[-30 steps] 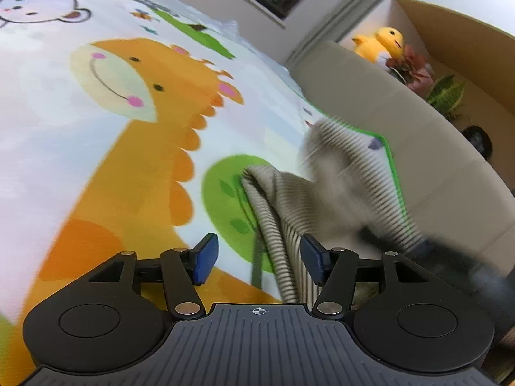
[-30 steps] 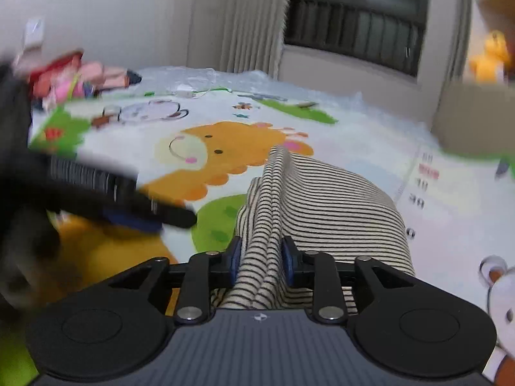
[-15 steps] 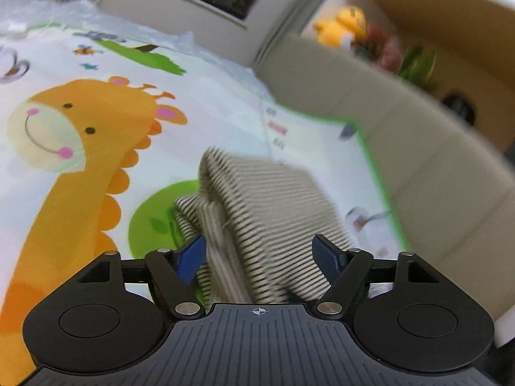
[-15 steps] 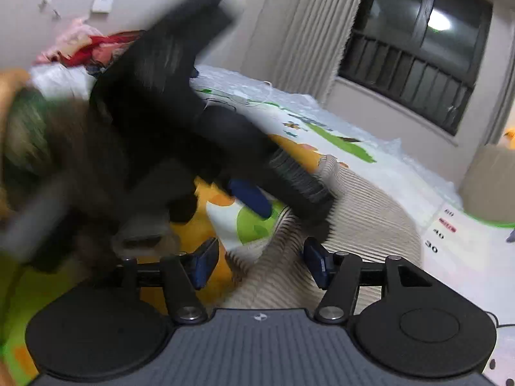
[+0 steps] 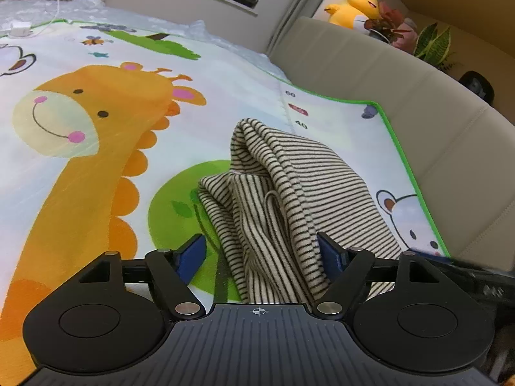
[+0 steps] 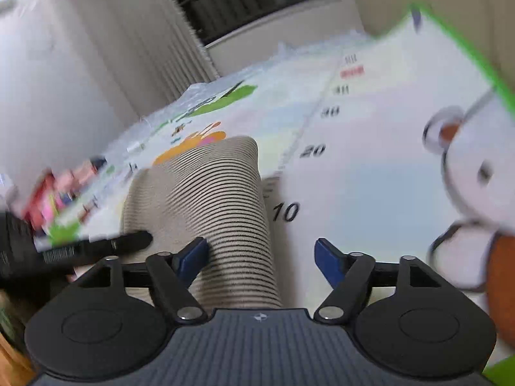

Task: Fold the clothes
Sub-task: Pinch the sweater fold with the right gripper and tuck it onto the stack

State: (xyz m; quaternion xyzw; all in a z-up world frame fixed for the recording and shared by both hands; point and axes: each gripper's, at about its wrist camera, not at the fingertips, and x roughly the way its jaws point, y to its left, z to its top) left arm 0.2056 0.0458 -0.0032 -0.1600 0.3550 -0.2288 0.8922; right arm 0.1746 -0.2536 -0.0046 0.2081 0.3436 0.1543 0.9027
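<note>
A cream garment with thin black stripes [image 5: 283,199] lies bunched and folded on the cartoon play mat [image 5: 80,148]. My left gripper [image 5: 262,257] is open, with the near end of the garment lying between its blue pads, not pinched. In the right wrist view the same striped garment [image 6: 222,199] lies in front, toward the left. My right gripper [image 6: 260,259] is open, its left pad beside the cloth. The left gripper's black finger [image 6: 128,241] shows at the left of that view. The right wrist view is blurred.
A beige sofa [image 5: 418,103] borders the mat's green right edge, with a yellow plush toy [image 5: 357,6] and plants behind it. A white charger and cable [image 5: 22,29] lie at the mat's far left. Colourful clothes [image 6: 58,193] lie at the left.
My right gripper let go of the striped garment and opened, then swung right. My left gripper opened wider and now has the garment's end between its pads.
</note>
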